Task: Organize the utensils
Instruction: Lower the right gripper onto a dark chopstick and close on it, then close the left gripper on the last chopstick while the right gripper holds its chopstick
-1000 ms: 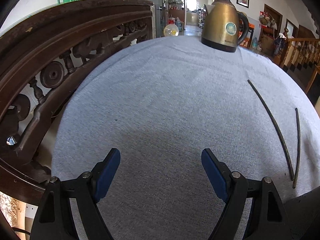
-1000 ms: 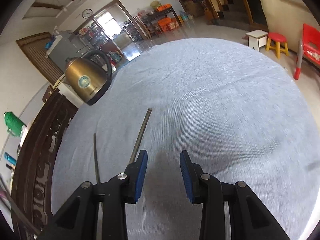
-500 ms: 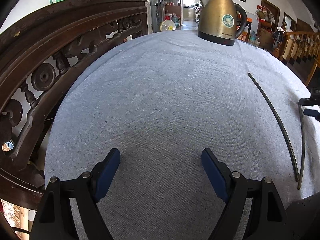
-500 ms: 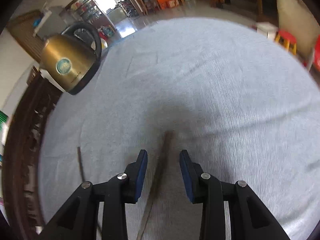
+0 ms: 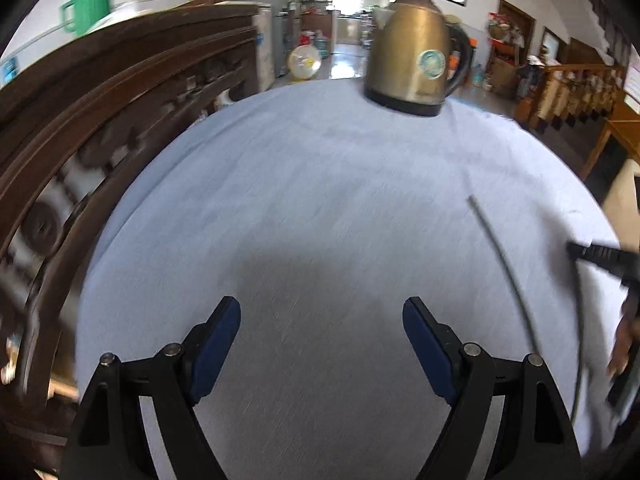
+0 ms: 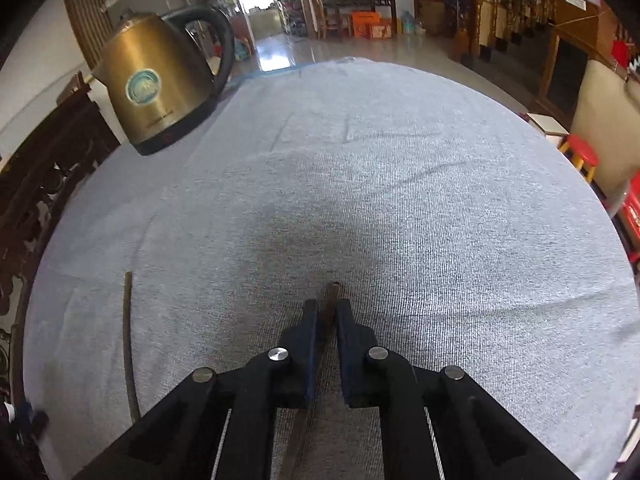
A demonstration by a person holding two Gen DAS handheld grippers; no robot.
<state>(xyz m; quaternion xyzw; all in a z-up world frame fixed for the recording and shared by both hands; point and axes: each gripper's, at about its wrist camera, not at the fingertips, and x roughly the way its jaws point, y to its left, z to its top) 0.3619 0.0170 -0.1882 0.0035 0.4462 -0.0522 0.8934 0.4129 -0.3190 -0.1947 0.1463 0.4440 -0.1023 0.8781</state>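
Grey cloth (image 6: 400, 200) covers surface. We see right gripper (image 6: 326, 314) with jaws closing on far tip of one dark chopstick (image 6: 333, 291), near surface middle. Second chopstick (image 6: 127, 340) lies apart, toward left edge. Left gripper (image 5: 322, 344) hovers with jaws wide, nothing between. Brass kettle (image 6: 156, 92) stands at far left corner.

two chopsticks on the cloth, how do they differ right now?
The gripped chopstick sits between the closing right gripper pads, tip poking past them; the free chopstick lies untouched on the cloth to its left. The gripped one shows only a short end; the free one shows nearly full length. Both are thin, dark sticks.
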